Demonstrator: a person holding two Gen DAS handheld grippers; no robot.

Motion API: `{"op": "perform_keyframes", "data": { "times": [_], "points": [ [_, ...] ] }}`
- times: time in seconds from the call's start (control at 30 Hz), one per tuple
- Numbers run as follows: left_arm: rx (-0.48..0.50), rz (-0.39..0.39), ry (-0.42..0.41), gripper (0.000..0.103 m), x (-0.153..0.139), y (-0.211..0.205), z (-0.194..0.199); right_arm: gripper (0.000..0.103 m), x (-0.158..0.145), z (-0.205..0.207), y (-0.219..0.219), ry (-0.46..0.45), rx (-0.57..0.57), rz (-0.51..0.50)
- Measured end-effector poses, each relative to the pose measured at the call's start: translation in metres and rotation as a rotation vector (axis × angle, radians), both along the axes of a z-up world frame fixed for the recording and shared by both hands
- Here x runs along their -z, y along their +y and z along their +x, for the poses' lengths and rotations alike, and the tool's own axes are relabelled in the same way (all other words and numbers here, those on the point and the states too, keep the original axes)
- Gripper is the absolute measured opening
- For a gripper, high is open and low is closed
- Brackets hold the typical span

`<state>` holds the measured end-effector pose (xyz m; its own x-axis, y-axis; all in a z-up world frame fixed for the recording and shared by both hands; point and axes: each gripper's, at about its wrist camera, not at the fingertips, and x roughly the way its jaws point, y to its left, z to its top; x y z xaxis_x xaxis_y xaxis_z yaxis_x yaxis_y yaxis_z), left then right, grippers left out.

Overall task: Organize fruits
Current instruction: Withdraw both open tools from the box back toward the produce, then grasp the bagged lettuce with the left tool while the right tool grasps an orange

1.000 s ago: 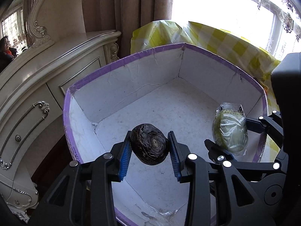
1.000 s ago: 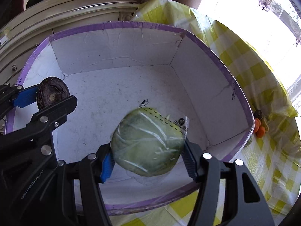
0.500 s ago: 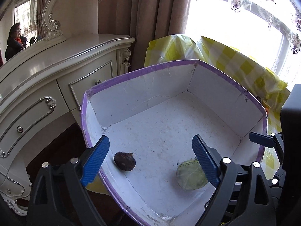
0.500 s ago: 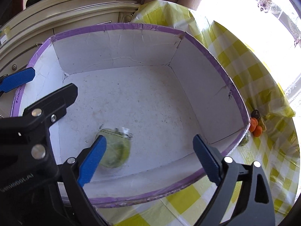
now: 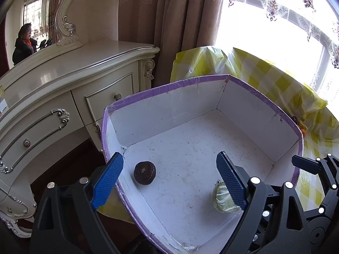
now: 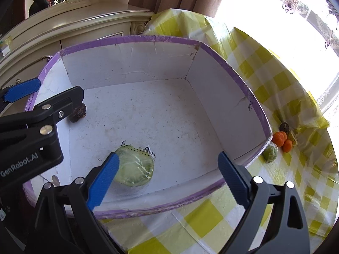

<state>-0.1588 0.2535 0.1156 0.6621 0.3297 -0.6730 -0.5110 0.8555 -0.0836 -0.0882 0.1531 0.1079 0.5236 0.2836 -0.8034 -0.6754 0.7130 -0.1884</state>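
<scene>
Inside the white box [image 6: 222, 97] lie a dark fruit [image 5: 145, 172] near the left wall and a wrapped green fruit [image 6: 135, 166] toward the front. Left gripper [image 5: 169, 180] and right gripper [image 6: 167, 175] hover above, jaws wide apart, holding nothing.

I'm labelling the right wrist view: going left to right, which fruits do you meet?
Dark fruit → wrapped green fruit in the box → second green fruit outside it → oranges.
</scene>
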Motion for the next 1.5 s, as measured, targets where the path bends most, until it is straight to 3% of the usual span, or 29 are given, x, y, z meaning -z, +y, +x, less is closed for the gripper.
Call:
{"op": "perform_keyframes", "data": {
  "times": [0.23,0.47,0.7,0.83,0.9,1.0,1.07,1.27,1.4,1.5],
  "points": [
    [-0.007,0.079,-0.079,0.087,-0.023,-0.023,-0.01,0.094,-0.026,-0.005,-0.034,-0.066,0.058,0.125],
    [0.066,0.171,-0.202,0.087,-0.05,-0.069,-0.013,0.095,-0.045,-0.007,-0.106,-0.149,0.207,0.252],
    [0.297,0.225,-0.318,0.087,-0.063,-0.147,0.0,0.099,-0.036,-0.005,-0.2,-0.272,0.406,0.331],
    [0.527,0.211,-0.314,0.087,-0.047,-0.21,0.022,0.101,-0.002,0.005,-0.276,-0.307,0.559,0.388],
    [0.637,0.197,-0.31,0.087,-0.031,-0.241,0.035,0.101,0.022,0.017,-0.316,-0.267,0.651,0.418],
    [0.756,0.179,-0.255,0.087,0.0,-0.281,0.074,0.101,0.053,0.036,-0.37,-0.177,0.79,0.481],
    [0.76,0.171,-0.191,0.087,0.021,-0.298,0.112,0.101,0.067,0.045,-0.396,-0.142,0.857,0.518],
    [0.592,0.086,0.042,0.084,0.086,-0.294,0.233,0.101,0.09,0.082,-0.418,-0.095,0.929,0.504],
    [0.527,-0.013,0.098,0.081,0.103,-0.272,0.277,0.101,0.092,0.107,-0.409,-0.059,0.893,0.474],
    [0.533,-0.004,0.138,0.081,0.107,-0.271,0.299,0.101,0.091,0.132,-0.396,-0.055,0.846,0.447]
  ]
}}
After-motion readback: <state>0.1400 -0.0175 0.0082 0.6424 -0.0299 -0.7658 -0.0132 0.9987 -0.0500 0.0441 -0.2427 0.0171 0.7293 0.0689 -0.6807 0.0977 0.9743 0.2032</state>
